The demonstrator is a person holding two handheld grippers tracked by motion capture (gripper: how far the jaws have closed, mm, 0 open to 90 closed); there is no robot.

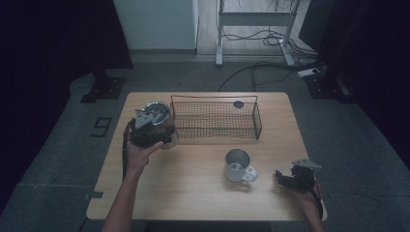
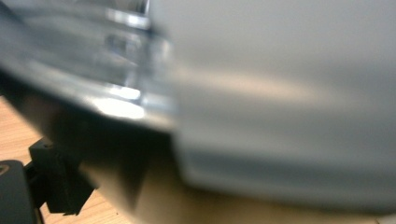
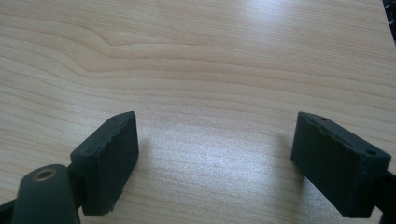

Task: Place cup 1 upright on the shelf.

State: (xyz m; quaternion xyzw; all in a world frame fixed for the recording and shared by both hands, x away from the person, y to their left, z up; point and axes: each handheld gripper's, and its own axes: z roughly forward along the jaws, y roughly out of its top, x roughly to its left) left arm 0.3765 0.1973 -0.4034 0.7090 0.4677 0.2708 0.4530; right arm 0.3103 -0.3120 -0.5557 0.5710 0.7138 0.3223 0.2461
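Observation:
A person's left hand holds my left gripper (image 1: pixel 155 129) at the table's left side, just off the left end of the wire basket (image 1: pixel 215 126). It is shut on a shiny metal cup (image 1: pixel 161 110), which is raised off the tabletop. In the left gripper view the cup (image 2: pixel 261 102) is a close blur, with one black finger (image 2: pixel 56 182) at the lower left. My right gripper (image 1: pixel 283 177) rests near the table's front right corner. Its jaws stand open over bare wood (image 3: pixel 215 158) with nothing between them.
A second metal mug (image 1: pixel 237 165) with a white handle stands upright between the two grippers. A small dark round object (image 1: pixel 238 104) lies at the basket's far side. The wooden table (image 1: pixel 193 198) has dark floor, stands and cables around it.

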